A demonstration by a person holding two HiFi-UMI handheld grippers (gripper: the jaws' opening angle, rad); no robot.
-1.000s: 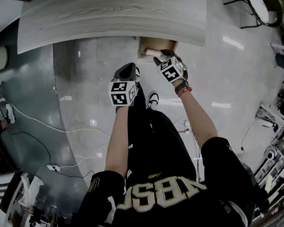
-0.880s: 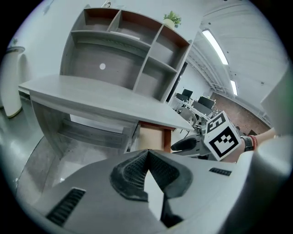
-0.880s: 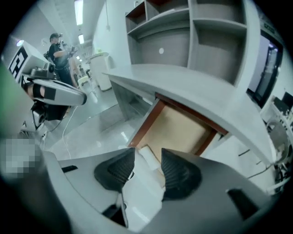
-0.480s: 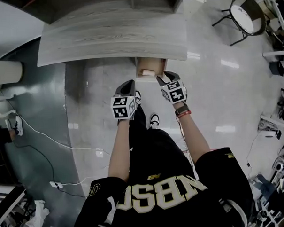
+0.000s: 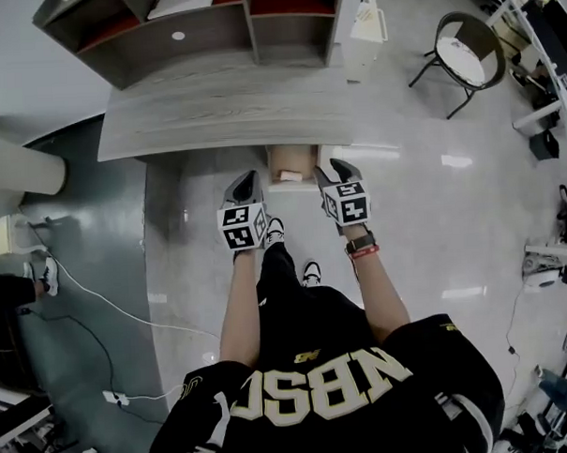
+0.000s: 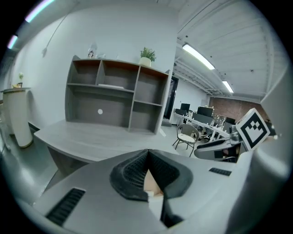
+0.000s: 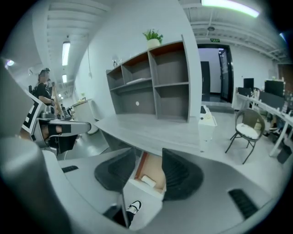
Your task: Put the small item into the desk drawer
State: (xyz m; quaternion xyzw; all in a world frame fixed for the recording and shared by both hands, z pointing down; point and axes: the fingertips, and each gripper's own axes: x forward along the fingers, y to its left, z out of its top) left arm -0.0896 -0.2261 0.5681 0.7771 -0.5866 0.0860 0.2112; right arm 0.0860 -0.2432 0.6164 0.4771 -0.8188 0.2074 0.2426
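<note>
The small white item (image 7: 149, 181) lies inside the open drawer (image 7: 152, 168), which is pulled out from under the grey wood-grain desk (image 5: 222, 111). The right gripper (image 7: 149, 157) is just in front of the drawer; its jaws are apart and closing, with nothing gripped. The left gripper (image 6: 147, 154) has its jaws together and is empty. A shelf unit (image 5: 200, 23) stands on the desk. The floor (image 5: 433, 205) is glossy, and a chair (image 5: 463, 49) stands far to the right.

One drawer (image 5: 296, 158), one item (image 7: 148, 181) (white)

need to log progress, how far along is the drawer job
Done: the small white item lies inside the open drawer. In hand: nothing; the right hand-held gripper is closing its jaws on empty air, the left hand-held gripper is shut and empty. Left: probably pushing the drawer closed.
</note>
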